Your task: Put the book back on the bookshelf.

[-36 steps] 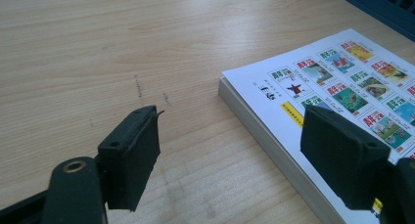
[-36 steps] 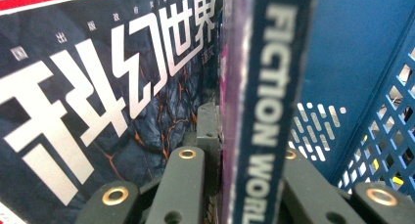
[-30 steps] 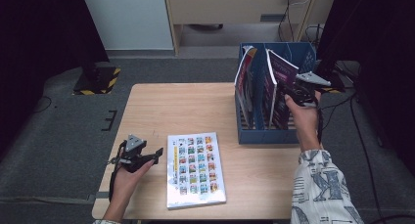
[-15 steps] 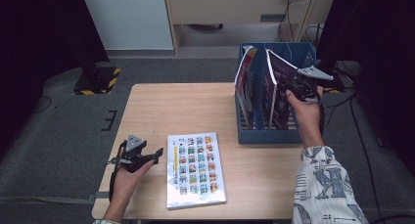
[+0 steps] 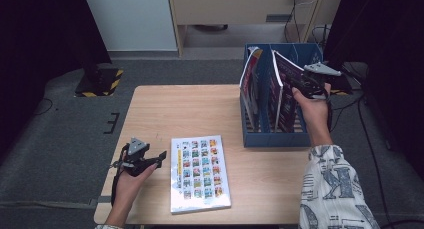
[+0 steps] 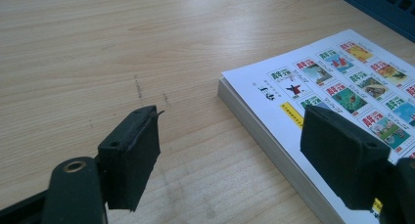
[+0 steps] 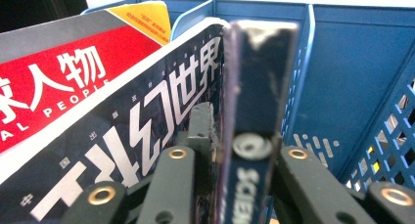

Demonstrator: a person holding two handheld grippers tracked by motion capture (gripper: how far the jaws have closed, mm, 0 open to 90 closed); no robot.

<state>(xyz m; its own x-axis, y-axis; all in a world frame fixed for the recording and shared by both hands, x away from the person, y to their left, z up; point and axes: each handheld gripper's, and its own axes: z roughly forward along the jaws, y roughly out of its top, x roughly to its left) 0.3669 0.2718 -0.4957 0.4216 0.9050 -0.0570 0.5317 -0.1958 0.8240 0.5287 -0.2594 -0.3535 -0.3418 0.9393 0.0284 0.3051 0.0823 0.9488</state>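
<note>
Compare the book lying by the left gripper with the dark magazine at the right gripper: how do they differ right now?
The white book lies flat on the table, back cover up with a grid of small pictures; the dark magazine stands nearly upright in the blue file rack. The book sits free beside the left gripper, whose jaws stand open; the magazine's edge is between the right gripper jaws, which have just been opening. Both carry Chinese print.

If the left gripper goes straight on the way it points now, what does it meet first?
Most likely the book lying flat on the table. The left gripper is open, and the book's near edge sits just ahead between its jaws, though depth is hard to judge.
</note>
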